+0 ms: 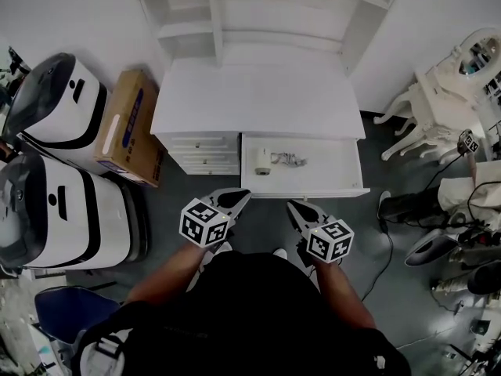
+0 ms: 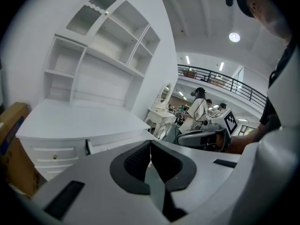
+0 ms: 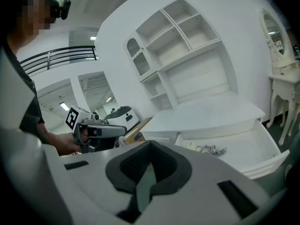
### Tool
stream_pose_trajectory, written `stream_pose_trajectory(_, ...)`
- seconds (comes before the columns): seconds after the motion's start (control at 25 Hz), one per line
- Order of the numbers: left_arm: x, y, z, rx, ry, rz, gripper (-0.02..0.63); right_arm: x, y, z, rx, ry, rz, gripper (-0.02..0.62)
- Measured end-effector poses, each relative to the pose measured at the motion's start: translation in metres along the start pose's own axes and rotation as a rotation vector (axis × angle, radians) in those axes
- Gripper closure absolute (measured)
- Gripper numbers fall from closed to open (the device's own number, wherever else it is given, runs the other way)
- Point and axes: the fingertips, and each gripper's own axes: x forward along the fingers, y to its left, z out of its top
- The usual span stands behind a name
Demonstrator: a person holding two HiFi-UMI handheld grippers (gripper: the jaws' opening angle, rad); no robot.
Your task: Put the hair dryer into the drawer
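A white hair dryer (image 1: 262,163) lies in the left part of the open drawer (image 1: 305,190) of the white desk (image 1: 258,96), with its grey cord (image 1: 288,160) bunched beside it. The right gripper view shows the same cord (image 3: 211,149) on the drawer floor (image 3: 255,146). Both grippers hang in front of the drawer, close to the person's body and apart from it. My left gripper (image 1: 241,197) is shut, its dark pads (image 2: 136,161) meeting with nothing between them. Beside it, my right gripper (image 1: 293,207) is also shut and empty, pads (image 3: 161,163) together.
A white shelf unit (image 1: 258,14) stands on the desk's back. A cardboard box (image 1: 129,124) leans left of the desk, beside two white-and-black machines (image 1: 55,108) (image 1: 63,210). At the right are a white chair (image 1: 427,112), a floor cable (image 1: 387,249) and more equipment.
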Motion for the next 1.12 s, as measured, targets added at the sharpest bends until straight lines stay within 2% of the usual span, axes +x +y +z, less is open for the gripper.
stream_pose_trajectory(0.48,0.004,-0.014,0.001,0.038,0.007,0.003,0.595,-0.005,0.002,-0.006,-0.019,-0.013,0.009,0.571)
stream_pose_trajectory(1.12,-0.006,-0.011,0.005,0.056,-0.001,0.013,0.595,-0.002,0.012,-0.005,-0.05,0.003,0.026,0.571)
